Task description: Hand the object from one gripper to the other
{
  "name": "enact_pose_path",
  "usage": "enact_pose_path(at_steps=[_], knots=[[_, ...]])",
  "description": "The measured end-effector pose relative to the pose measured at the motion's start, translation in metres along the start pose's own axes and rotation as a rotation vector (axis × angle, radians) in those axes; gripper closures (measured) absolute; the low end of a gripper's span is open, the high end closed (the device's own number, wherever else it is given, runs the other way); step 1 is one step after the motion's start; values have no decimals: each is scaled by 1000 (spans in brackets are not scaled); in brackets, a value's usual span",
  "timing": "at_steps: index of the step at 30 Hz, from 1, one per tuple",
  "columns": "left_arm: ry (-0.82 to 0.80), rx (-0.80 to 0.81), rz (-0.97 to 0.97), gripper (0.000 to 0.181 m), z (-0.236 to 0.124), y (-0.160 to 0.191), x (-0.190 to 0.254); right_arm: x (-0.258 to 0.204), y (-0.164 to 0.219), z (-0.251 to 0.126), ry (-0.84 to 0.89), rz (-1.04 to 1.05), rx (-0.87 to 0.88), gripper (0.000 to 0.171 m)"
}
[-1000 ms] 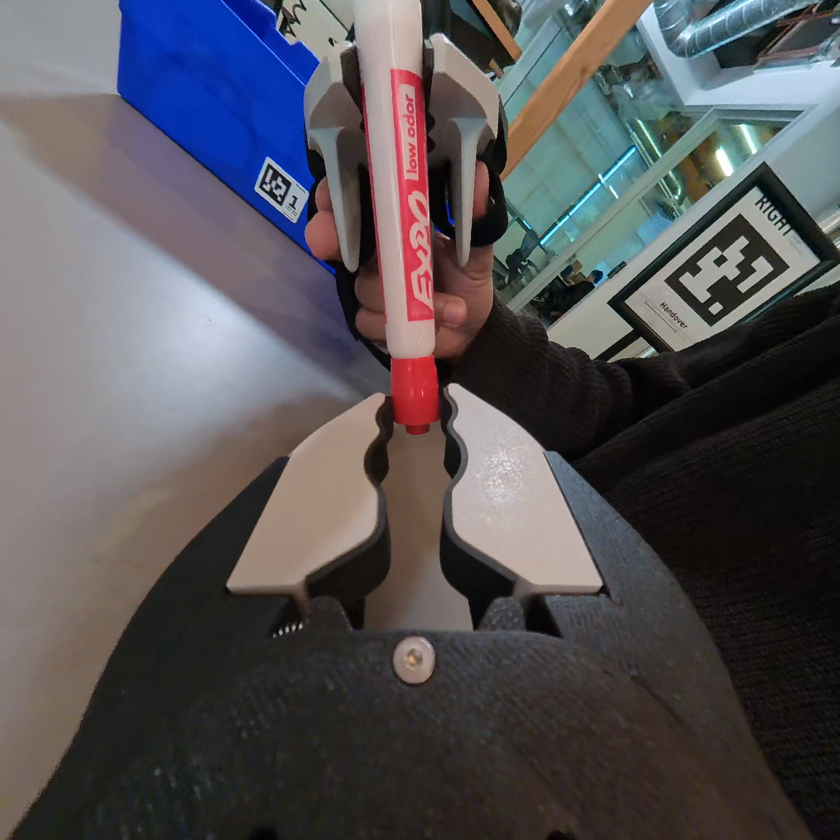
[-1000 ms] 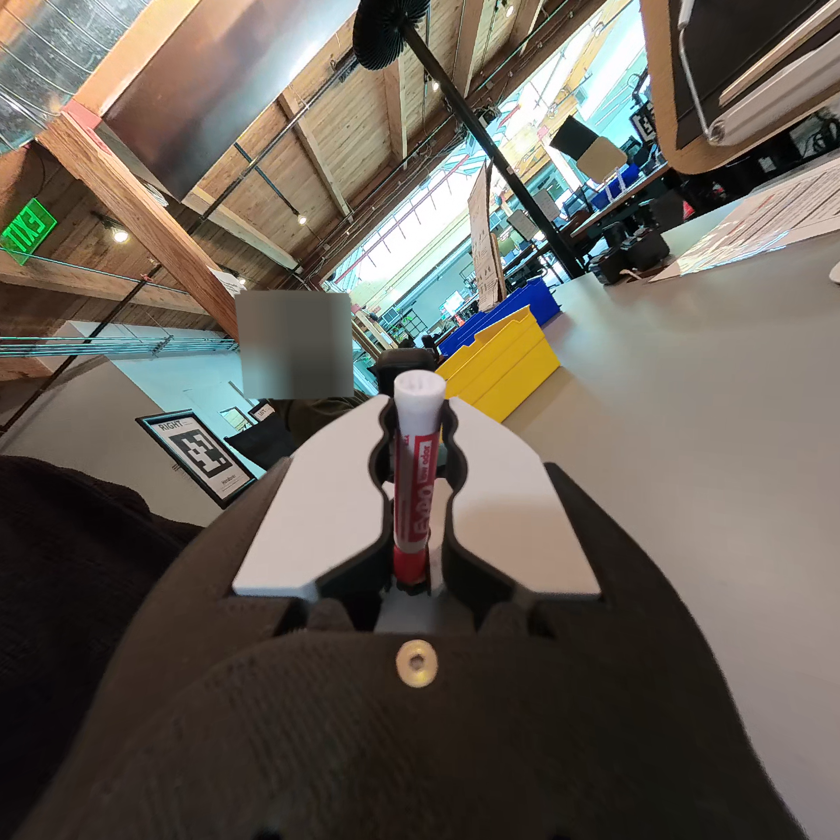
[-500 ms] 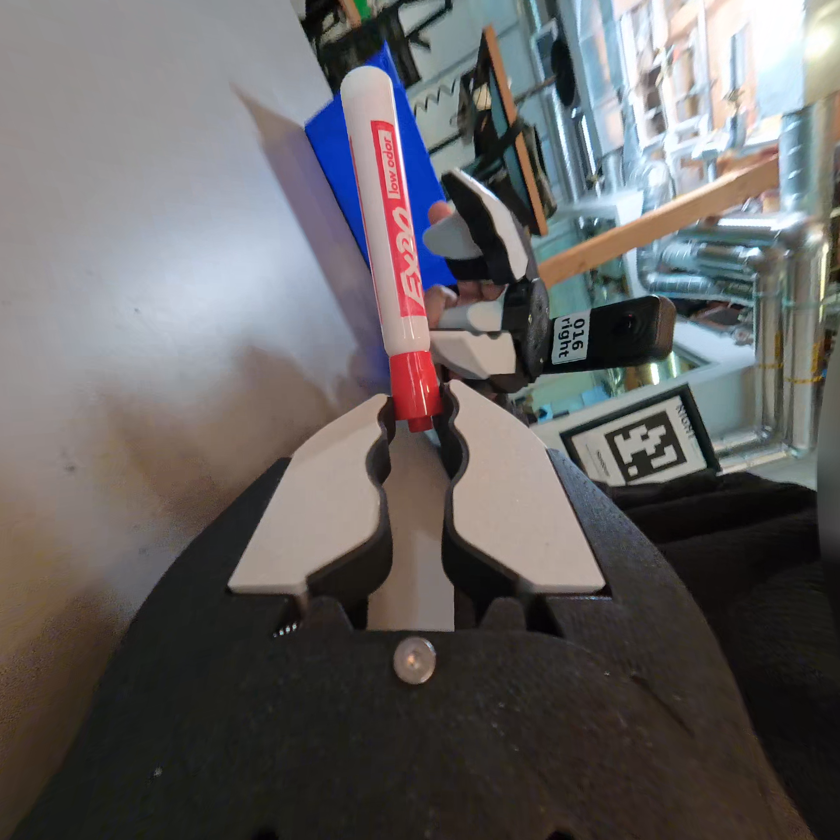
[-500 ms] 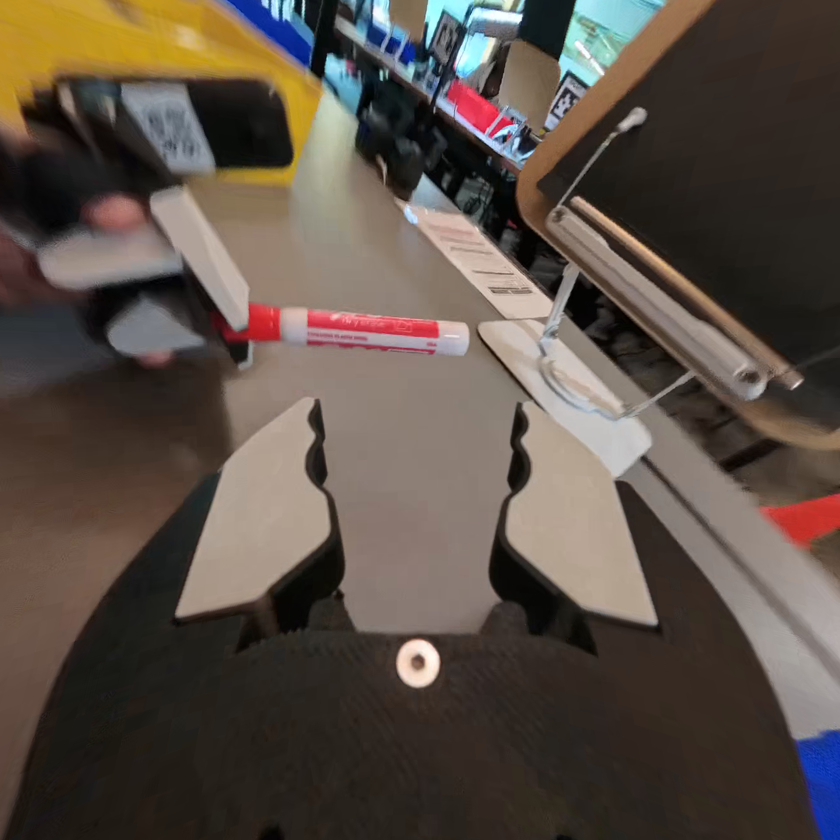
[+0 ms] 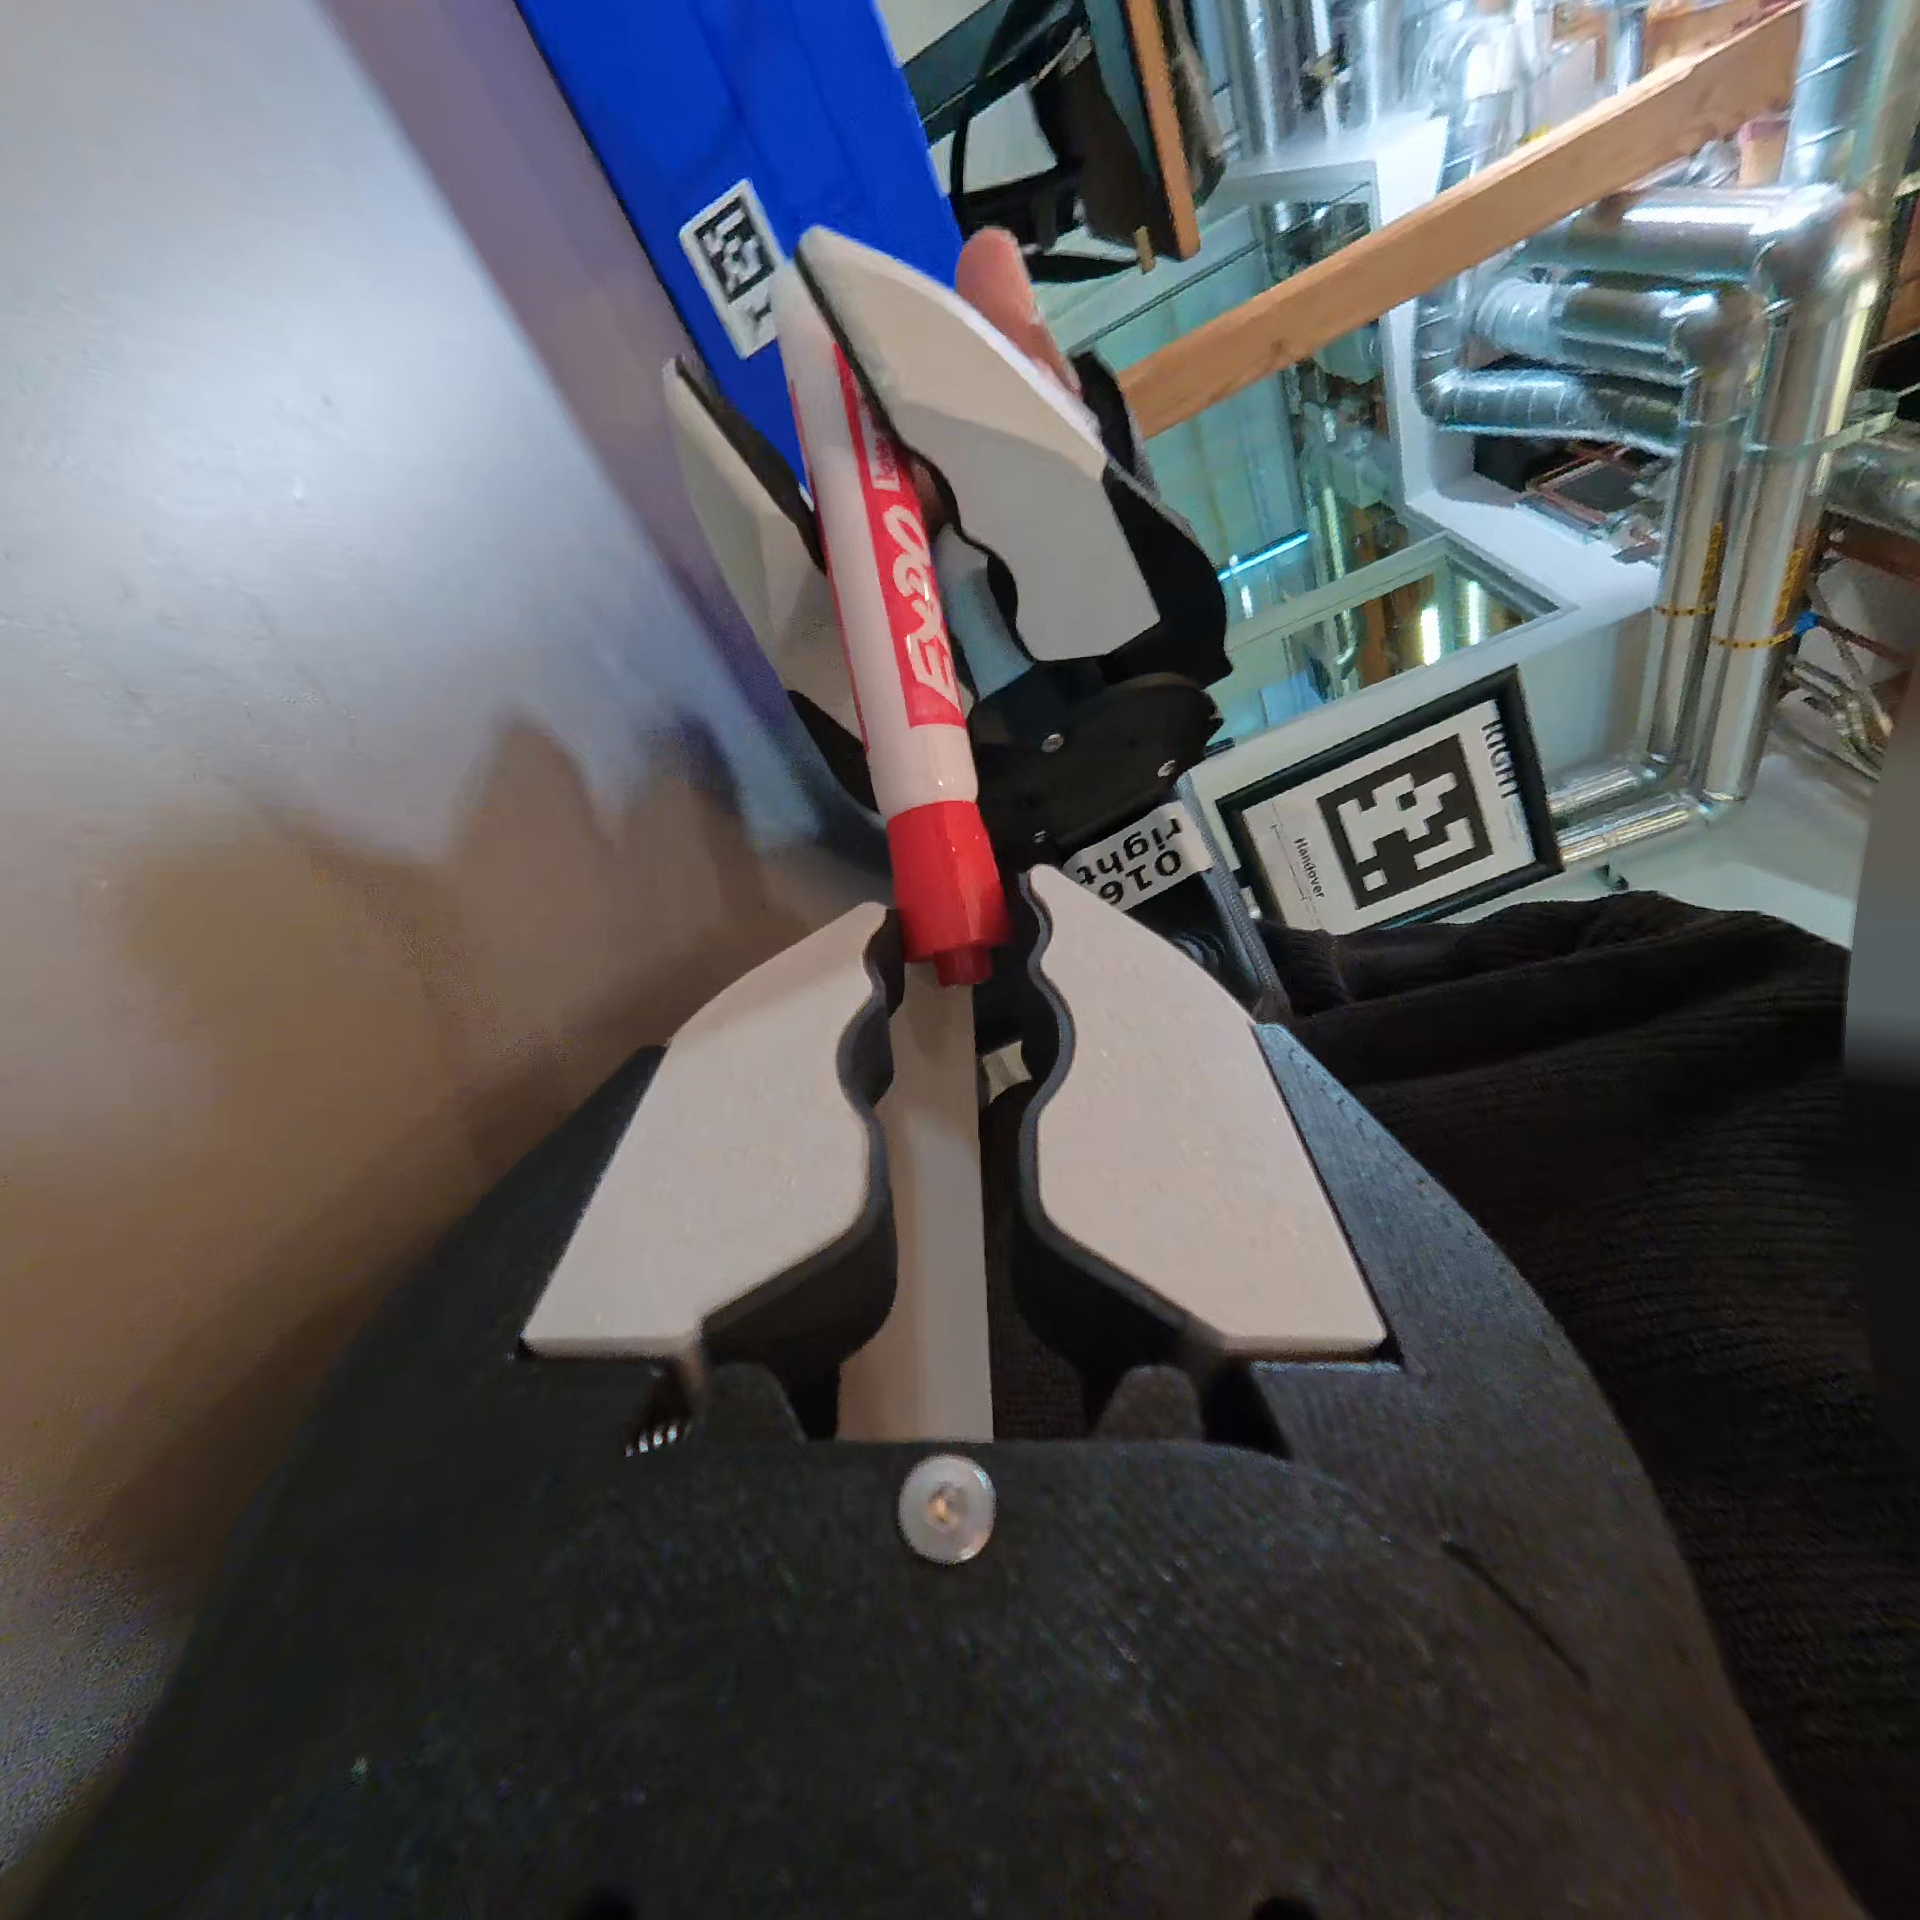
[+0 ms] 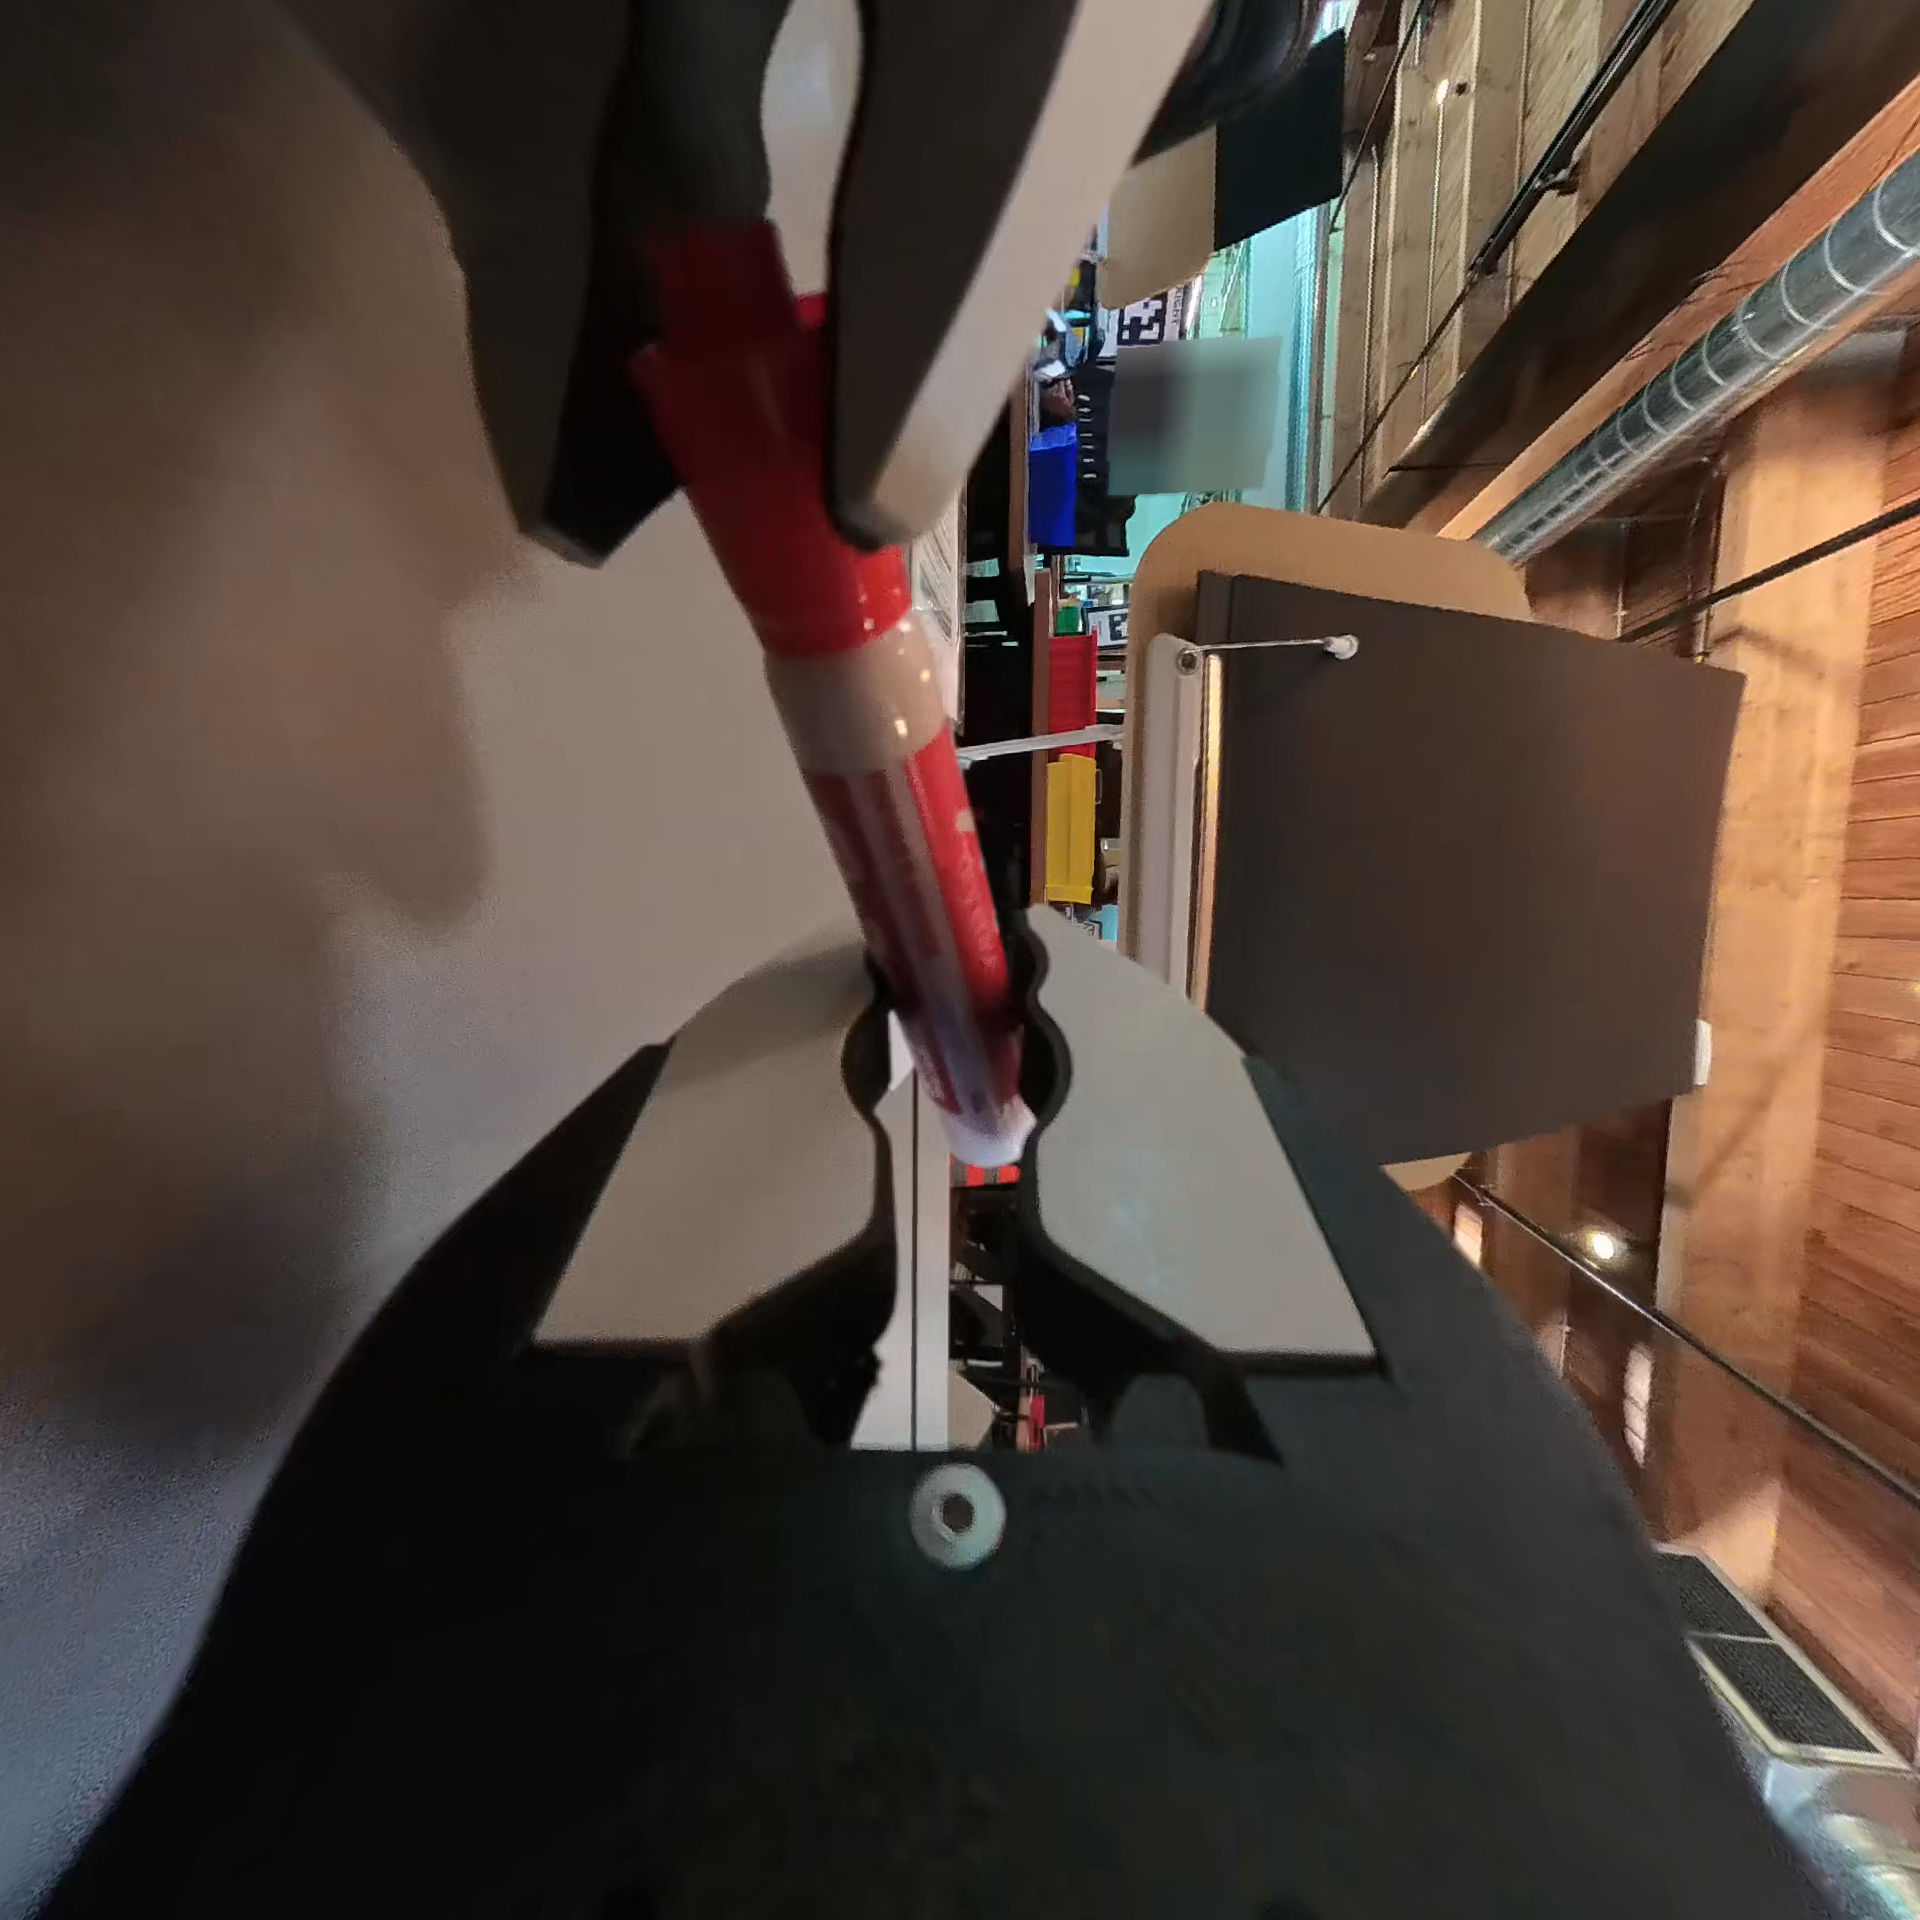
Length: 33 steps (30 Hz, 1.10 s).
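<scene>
A red-and-white marker (image 5: 883, 582) with a red cap is held in the air between both grippers. In the left wrist view my left gripper (image 5: 956, 914) is shut on the red cap end. The right gripper's grey fingers (image 5: 977, 436) sit on either side of the marker's white body farther up. In the right wrist view my right gripper (image 6: 945, 956) is shut on the marker (image 6: 914, 831) near its white end. The left gripper's fingers (image 6: 935, 260) grip the red cap at the top of that view.
A grey table (image 5: 260, 520) lies behind, with a blue bin (image 5: 748, 125) on it. A framed black-and-white tag sign (image 5: 1392, 810) and a black sleeve (image 5: 1558, 1143) are on the right. A black panel on a wooden board (image 6: 1455, 883) stands beyond.
Half a second ago the right gripper was open and away from the marker; now it is shut on the white end again. The left gripper has kept its hold on the cap.
</scene>
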<state>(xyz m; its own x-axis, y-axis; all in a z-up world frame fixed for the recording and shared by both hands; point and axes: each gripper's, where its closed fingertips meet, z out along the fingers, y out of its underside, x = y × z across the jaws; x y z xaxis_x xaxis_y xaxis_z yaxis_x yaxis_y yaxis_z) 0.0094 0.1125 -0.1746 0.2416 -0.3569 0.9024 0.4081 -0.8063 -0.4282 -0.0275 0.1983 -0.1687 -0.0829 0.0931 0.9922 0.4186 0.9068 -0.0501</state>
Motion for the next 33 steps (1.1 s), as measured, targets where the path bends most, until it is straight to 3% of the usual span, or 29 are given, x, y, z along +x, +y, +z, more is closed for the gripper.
enact_pose_path(at_steps=[4, 9, 10, 13, 17, 19, 27, 30, 33], knots=[[83, 128, 60, 157, -10, -20, 17, 5, 2, 0, -9, 88, -8, 156], [78, 313, 168, 108, -24, -45, 28, 7, 8, 0, -26, 212, -27, 156], [77, 339, 196, 105, -26, -48, 31, 7, 8, 0, -35, 253, -27, 156], [64, 387, 325, 107, -28, -52, 40, 8, -2, -3, -105, 495, 13, 156], [34, 412, 528, 115, -26, -51, 57, 13, -54, -19, -453, 1104, 210, 155], [9, 418, 590, 120, -26, -51, 60, 20, -76, -29, -594, 1311, 334, 155], [66, 450, 587, 129, -31, -52, 68, 24, -109, -46, -1002, 1730, 528, 155], [57, 420, 595, 133, -25, -48, 66, 18, -119, -51, -1115, 1760, 524, 155], [80, 359, 605, 153, -21, -40, 68, 13, -126, -53, -1132, 1731, 509, 155]])
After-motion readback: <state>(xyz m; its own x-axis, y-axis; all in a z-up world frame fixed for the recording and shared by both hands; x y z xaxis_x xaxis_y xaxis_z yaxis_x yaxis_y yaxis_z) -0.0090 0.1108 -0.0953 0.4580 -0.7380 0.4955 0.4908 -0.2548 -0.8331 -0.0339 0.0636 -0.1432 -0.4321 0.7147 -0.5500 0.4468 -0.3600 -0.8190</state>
